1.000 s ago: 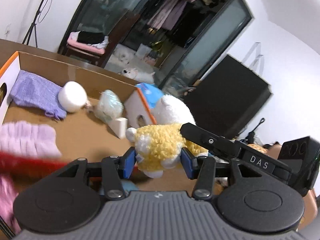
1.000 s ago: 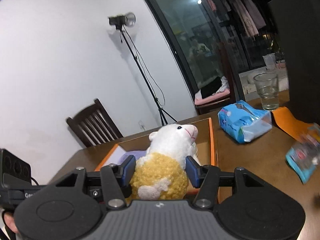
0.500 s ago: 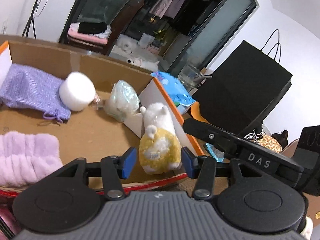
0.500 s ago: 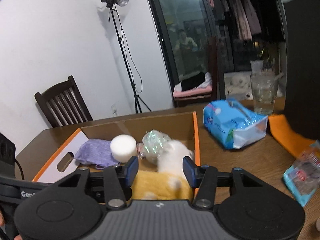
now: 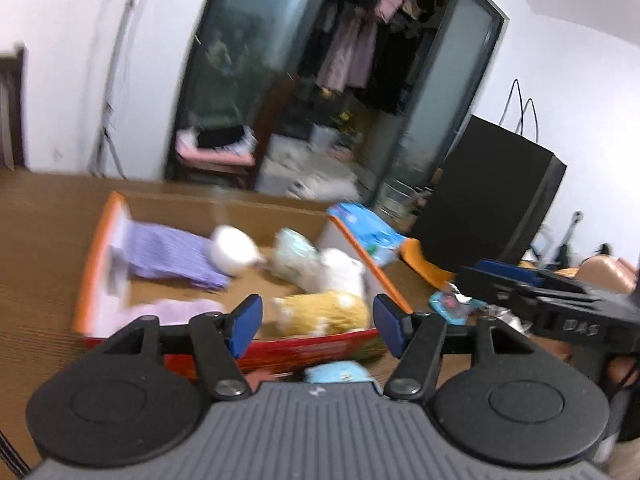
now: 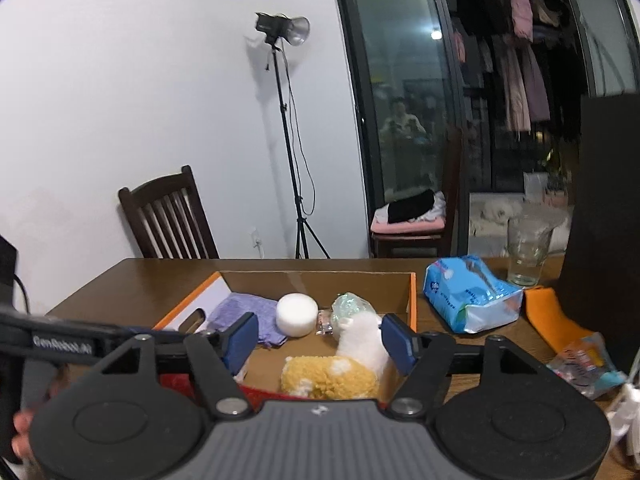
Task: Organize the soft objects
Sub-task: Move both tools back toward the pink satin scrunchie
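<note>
A plush sheep (image 5: 320,310) (image 6: 332,376) with a white head and yellow body lies on its side in the near right corner of the cardboard box (image 5: 94,252) (image 6: 412,300). My left gripper (image 5: 318,324) hangs back above the box's near wall. Its jaws are opening and nothing is between the pads. My right gripper (image 6: 318,338) is likewise clear of the sheep, its jaws opening and empty. Also in the box are a purple knitted cloth (image 5: 168,252) (image 6: 244,312), a white roll (image 5: 234,248) (image 6: 296,314), a clear bag (image 5: 292,252) (image 6: 348,306) and a pink fluffy piece (image 5: 180,308).
On the wooden table (image 6: 120,280) right of the box lie a blue tissue pack (image 6: 468,296), a glass (image 6: 524,248), an orange cloth (image 6: 548,316) and a snack packet (image 6: 584,364). A black bag (image 6: 600,220) stands far right. A chair (image 6: 168,216) and light stand (image 6: 284,120) are behind.
Both grippers were shut on the sheep a second ago. They let it go, it dropped into the box, and both pulled back and up with their jaws widening.
</note>
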The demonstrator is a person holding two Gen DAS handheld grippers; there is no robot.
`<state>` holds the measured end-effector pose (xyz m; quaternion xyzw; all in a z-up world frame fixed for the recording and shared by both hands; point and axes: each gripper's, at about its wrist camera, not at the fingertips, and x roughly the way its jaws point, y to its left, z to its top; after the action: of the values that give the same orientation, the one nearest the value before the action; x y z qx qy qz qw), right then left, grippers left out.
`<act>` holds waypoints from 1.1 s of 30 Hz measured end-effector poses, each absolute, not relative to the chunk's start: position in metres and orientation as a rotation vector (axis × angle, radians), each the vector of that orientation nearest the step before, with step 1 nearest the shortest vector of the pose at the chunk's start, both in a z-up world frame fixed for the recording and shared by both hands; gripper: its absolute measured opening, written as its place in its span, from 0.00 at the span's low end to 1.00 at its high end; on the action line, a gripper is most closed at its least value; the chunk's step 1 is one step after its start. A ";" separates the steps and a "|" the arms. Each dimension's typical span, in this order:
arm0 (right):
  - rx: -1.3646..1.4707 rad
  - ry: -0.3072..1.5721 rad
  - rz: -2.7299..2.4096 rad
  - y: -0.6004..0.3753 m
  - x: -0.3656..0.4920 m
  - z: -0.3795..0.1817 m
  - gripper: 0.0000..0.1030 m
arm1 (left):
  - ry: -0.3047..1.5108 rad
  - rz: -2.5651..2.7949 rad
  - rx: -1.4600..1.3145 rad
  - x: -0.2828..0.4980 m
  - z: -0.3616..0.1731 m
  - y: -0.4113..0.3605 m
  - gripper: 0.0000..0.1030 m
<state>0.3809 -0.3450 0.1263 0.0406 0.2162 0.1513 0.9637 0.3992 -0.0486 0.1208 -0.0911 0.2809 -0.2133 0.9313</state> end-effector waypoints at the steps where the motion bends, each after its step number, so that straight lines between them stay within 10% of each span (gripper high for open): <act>1: 0.075 0.431 0.306 -0.346 0.370 0.129 0.69 | 0.554 -0.411 -0.169 0.388 0.124 -0.043 0.65; 21: 0.030 0.333 0.368 -0.311 0.142 0.052 0.79 | 0.361 -0.209 -0.104 0.134 0.058 -0.009 0.90; 33: -0.009 0.401 0.451 -0.272 0.130 0.031 0.50 | 0.416 -0.189 -0.129 0.135 0.036 -0.002 0.90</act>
<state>0.1303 -0.2720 0.0307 -0.0044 0.1976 0.2223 0.9547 0.1351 -0.0017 0.0365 -0.0641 0.2059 -0.0936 0.9720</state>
